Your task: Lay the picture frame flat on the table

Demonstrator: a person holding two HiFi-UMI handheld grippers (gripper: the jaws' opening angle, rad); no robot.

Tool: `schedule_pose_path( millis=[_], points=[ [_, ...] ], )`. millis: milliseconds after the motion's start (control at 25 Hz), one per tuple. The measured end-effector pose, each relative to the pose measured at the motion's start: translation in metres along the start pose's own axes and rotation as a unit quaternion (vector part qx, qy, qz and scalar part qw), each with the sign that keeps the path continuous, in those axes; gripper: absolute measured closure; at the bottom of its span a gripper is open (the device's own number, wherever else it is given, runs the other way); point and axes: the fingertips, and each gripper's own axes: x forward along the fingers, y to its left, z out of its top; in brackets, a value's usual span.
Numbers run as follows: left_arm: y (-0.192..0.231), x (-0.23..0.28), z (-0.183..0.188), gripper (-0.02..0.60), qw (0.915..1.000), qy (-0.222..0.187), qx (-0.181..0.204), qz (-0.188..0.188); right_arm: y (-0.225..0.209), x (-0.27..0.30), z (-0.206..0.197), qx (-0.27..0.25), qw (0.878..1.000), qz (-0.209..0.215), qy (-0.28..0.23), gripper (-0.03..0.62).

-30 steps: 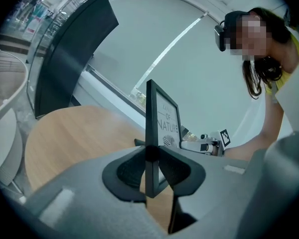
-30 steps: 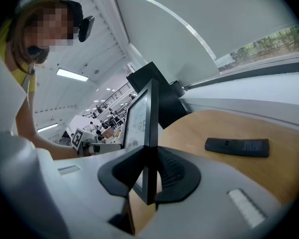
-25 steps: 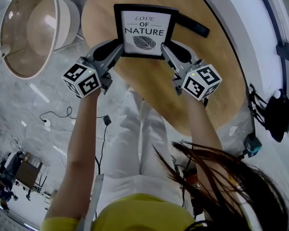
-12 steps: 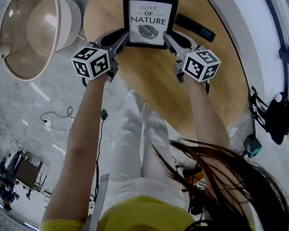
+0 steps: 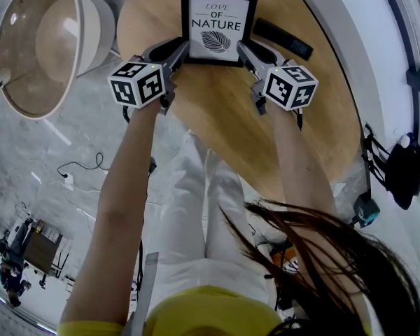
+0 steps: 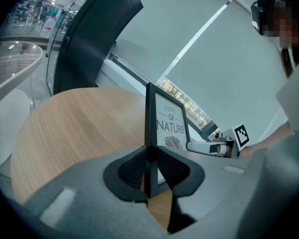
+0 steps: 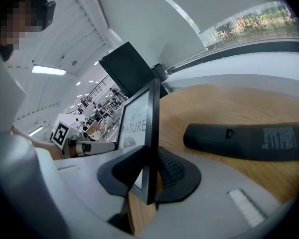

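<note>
Picture frame (image 5: 219, 25), black border, white print reading "LOVE OF NATURE" with a leaf; it is held over the far part of the round wooden table (image 5: 217, 124), its face turned toward the person; I cannot tell whether its lower edge touches the wood.

Left gripper (image 5: 180, 50) is at the frame's left edge, low down; its jaws are narrow and both dark pads are clamped on the thin edge.

Right gripper (image 5: 242, 50) is at the frame's right edge, at about the same height; its jaws are opening, with the frame's edge between the pads, which look to be in contact with it.

A dark, flat remote (image 5: 283, 38) lies on the table just right of the frame, apart from it.

A pale round chair (image 5: 42, 44) stands well off to the frame's left, beyond the table's rim.
</note>
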Motion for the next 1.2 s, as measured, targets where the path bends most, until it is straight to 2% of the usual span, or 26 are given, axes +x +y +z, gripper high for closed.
schedule_pose_path(
  millis=[400, 640, 680, 840, 920, 1040, 1120, 1200],
  points=[
    [0.009, 0.006, -0.001, 0.514, 0.9995, 0.013, -0.018, 0.024, -0.010, 0.011, -0.003, 0.031, 0.999, -0.035, 0.028, 0.502],
    [0.012, 0.006, -0.004, 0.539, 0.9986, 0.030, -0.017, 0.040, -0.017, 0.013, -0.005, 0.032, 0.994, -0.094, 0.042, 0.493],
    [0.013, 0.006, -0.005, 0.580, 0.9986, 0.029, -0.016, 0.042, -0.019, 0.013, -0.006, 0.034, 0.993, -0.102, 0.043, 0.503],
    [0.013, 0.008, 0.000, 0.579, 0.9983, 0.029, -0.011, 0.050, -0.023, 0.010, -0.004, 0.018, 0.990, -0.131, 0.044, 0.495],
    [0.014, 0.006, 0.001, 0.546, 0.9976, 0.032, -0.009, 0.060, -0.024, 0.006, -0.001, 0.006, 0.988, -0.147, 0.041, 0.438],
    [0.012, -0.003, 0.003, 0.499, 0.9976, 0.025, -0.020, 0.061, -0.024, -0.007, 0.003, -0.004, 0.984, -0.174, 0.038, 0.424],
    [0.006, -0.013, 0.005, 0.479, 0.9975, 0.025, -0.025, 0.061, -0.021, -0.020, 0.007, -0.008, 0.981, -0.190, 0.037, 0.437],
    [-0.006, -0.029, 0.010, 0.482, 0.9974, 0.025, -0.019, 0.065, -0.012, -0.038, 0.012, -0.010, 0.979, -0.202, 0.034, 0.500]
  ],
)
